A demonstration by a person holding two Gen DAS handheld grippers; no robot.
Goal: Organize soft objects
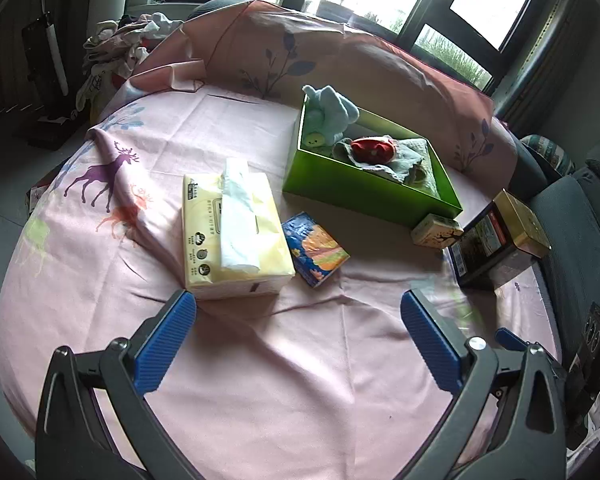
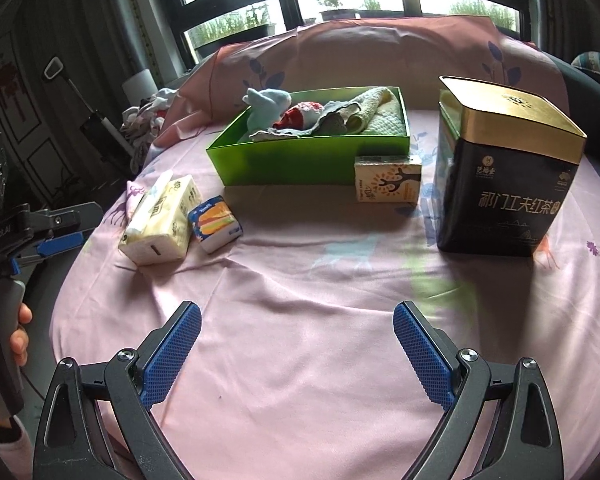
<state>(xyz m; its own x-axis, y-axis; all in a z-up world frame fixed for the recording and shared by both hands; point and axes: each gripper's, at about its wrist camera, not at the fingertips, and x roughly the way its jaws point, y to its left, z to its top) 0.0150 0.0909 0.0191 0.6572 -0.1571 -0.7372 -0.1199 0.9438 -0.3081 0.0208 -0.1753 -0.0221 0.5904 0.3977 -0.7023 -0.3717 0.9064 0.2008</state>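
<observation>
While the green box already holds a blue plush toy, a red soft thing and some folded cloths, three soft tissue packs are not in it yet. The big yellow tissue pack lies on the pink sheet, and the small blue and orange pack lies just beside it, maybe touching. A small cream pack stands right against the front wall of the box. I think the sorting is partly done, and picking up the next pack is the step now. The left gripper hangs over the sheet with its blue pads wide apart and nothing between them; the big yellow pack is just past its left pad. The right gripper is spread wide too and holds nothing. The next move likely calls for one gripper to go forward, close gently on a pack so it does not squash, then lift it into the box. The dark tea tin is hard, so it should probably stay out.
</observation>
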